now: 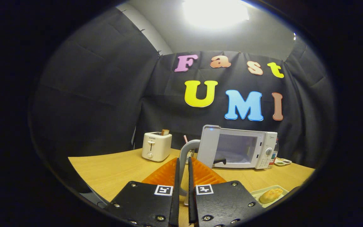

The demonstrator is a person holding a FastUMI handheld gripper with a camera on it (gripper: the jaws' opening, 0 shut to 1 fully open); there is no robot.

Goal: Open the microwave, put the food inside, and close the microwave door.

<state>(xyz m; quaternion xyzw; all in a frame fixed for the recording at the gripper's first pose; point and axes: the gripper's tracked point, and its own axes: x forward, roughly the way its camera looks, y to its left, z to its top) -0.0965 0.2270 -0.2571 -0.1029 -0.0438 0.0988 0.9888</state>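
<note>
Judged to be between opening and loading: microwave (236, 147) stood on the desk (112, 170) with its door (207, 145) swung open, cavity exposed. Tongs (181, 170) nearly clenched, fingers close together with a thin gap, gripping nothing clearly. Food, a pale bun (271, 195), lay on a tray (257, 193) nearer than the microwave and to its right, well apart from the tongs. Next move would likely call for turning toward the tray, spreading the fingers and taking the bun or tray. Orange ribbed mat (200, 174) partly hidden behind the fingers; grey curved piece (188, 147) beside the door hard to identify. Toaster (156, 146) left of the microwave; small dish (282, 162) right of it, contents unclear.
</note>
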